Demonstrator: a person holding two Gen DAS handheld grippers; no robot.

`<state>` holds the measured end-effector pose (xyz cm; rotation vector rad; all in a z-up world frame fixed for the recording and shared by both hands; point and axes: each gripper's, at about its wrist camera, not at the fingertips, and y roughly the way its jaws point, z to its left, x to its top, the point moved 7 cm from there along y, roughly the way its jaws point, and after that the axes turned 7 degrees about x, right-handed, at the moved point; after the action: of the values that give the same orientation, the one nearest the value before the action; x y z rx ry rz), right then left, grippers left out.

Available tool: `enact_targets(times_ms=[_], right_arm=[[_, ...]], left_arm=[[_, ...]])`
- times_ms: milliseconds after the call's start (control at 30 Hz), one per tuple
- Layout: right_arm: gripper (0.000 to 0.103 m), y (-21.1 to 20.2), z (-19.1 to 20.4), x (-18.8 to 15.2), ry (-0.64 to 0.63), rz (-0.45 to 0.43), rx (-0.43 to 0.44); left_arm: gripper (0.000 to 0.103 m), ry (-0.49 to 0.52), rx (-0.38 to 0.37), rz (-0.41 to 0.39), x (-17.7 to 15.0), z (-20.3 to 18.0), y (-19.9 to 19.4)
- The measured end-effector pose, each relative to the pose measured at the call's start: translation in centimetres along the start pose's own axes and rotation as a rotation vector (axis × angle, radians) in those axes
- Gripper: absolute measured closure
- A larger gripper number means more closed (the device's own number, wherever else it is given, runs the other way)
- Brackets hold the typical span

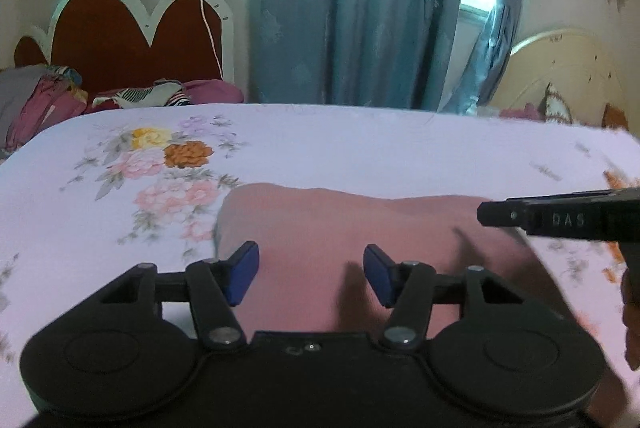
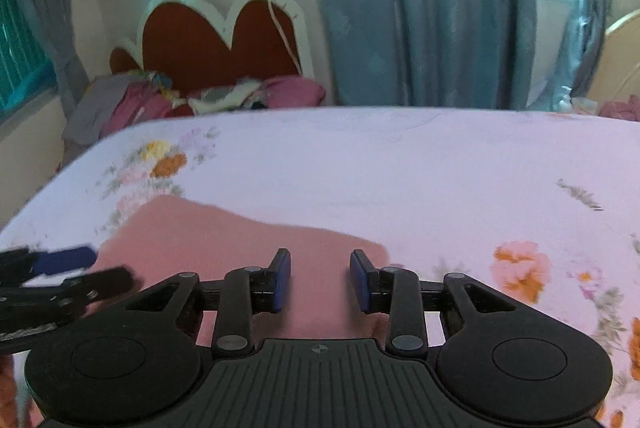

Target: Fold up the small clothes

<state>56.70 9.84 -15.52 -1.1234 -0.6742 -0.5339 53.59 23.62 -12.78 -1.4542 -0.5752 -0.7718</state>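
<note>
A small pink garment [image 1: 320, 228] lies flat on the floral bed sheet [image 1: 360, 147]. My left gripper [image 1: 311, 274] is open and empty, hovering just above the garment's near part. My right gripper [image 2: 320, 280] is open and empty above the garment [image 2: 224, 240] near its right edge. The right gripper's body shows in the left wrist view [image 1: 560, 218] at the right. The left gripper's fingers show in the right wrist view [image 2: 64, 262] at the left, blurred.
A red heart-shaped headboard [image 1: 128, 31] with a pile of clothes [image 1: 44, 95] stands at the back left. Blue curtains [image 1: 360, 7] hang behind the bed. A cream headboard [image 1: 568, 75] is at the back right.
</note>
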Motion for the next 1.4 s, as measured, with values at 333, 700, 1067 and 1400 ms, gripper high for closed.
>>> enact_targets(times_ms=[333, 700, 1067, 1400], right_arm=[[0.069, 2.2, -1.8, -1.4, -0.029, 0.043, -0.101], [0.069, -7.1, 3.9, -7.2, -0.143, 0.02, -0.023], [0.068, -7.6, 0.3, -13.4, 0.139, 0.043, -0.073], [0.024, -12.4, 1.1, -11.4, 0.207, -0.019, -0.026]], left_arm=[[0.046, -0.052, -0.025, 0.021, -0.4, 0.3, 0.6], [0.044, 0.063, 0.008, 0.001, -6.8, 0.0, -8.7], [0.038, -0.007, 0.004, 0.113, -9.8, 0.8, -8.4], [0.012, -0.082, 0.064, 0.073, -7.9, 1.1, -13.9]])
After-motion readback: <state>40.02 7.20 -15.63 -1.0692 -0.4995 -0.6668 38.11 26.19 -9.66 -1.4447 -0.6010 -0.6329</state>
